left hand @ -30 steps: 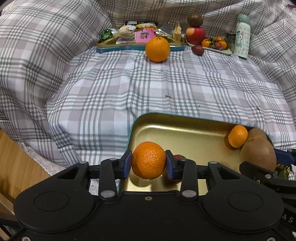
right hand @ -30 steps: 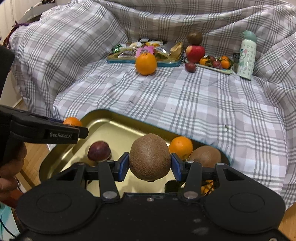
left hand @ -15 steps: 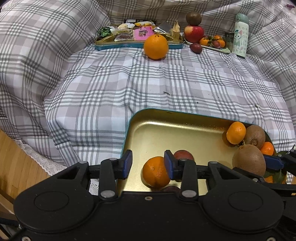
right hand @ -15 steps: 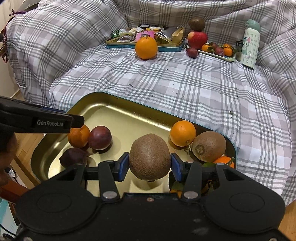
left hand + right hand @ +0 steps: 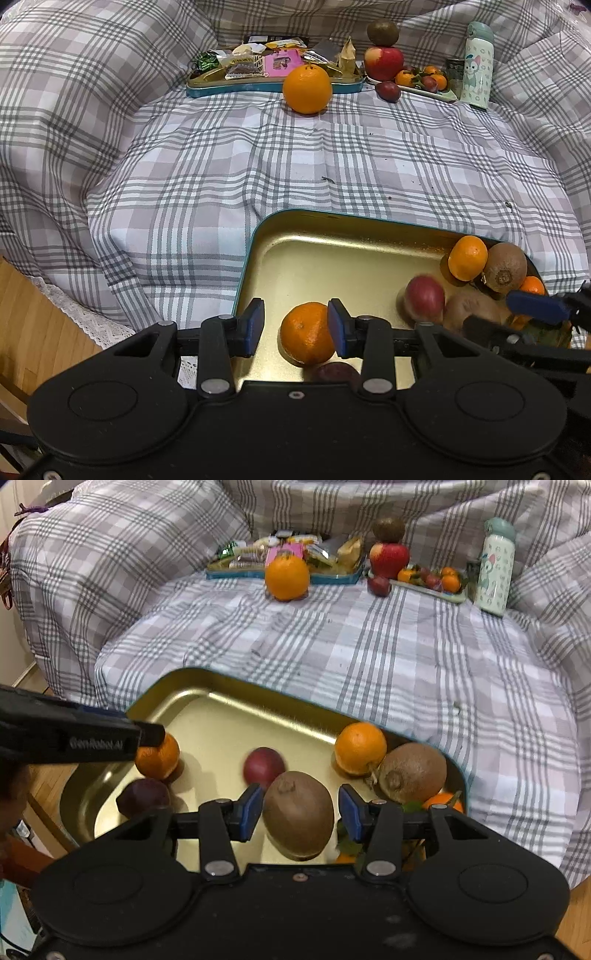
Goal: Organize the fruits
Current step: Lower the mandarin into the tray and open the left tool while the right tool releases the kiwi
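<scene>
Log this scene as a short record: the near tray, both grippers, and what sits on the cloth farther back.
Near tray: gold inside, holds several fruits
Left gripper: open, over a mandarin lying in the tray
Right gripper: kiwi between its pads; grip unclear
Red fruit: blurred, mid-tray
Large orange: on the cloth, in front of the snack tray
Bottle: upright, far right

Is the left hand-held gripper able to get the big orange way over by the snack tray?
Probably yes: the left hand-held gripper is open and empty, and only bare plaid cloth lies between it and the big orange.
</scene>
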Motion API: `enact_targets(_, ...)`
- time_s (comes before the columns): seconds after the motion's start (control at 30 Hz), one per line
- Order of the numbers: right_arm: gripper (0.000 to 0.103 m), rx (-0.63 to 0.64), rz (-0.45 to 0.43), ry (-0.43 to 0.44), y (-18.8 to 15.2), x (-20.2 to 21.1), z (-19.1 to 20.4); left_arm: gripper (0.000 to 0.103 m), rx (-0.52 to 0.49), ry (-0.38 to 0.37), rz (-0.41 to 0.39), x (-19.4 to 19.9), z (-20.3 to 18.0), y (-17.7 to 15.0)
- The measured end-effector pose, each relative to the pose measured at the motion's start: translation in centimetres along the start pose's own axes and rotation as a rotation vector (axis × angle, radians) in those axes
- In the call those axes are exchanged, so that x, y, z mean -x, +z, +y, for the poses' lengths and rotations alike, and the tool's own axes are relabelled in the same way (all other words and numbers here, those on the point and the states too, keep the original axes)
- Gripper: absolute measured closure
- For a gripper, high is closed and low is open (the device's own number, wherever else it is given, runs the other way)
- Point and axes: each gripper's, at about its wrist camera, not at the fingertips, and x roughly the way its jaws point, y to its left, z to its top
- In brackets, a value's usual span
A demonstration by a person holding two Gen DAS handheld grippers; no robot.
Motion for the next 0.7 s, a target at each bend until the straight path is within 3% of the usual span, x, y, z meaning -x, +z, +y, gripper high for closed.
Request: enact_targets(0.7,0.055,-0.078,-0.035,-0.023,0.8,0.7,-1.9,0.057,0.004,0.050,-0.026,0.3,-0.3,1.6)
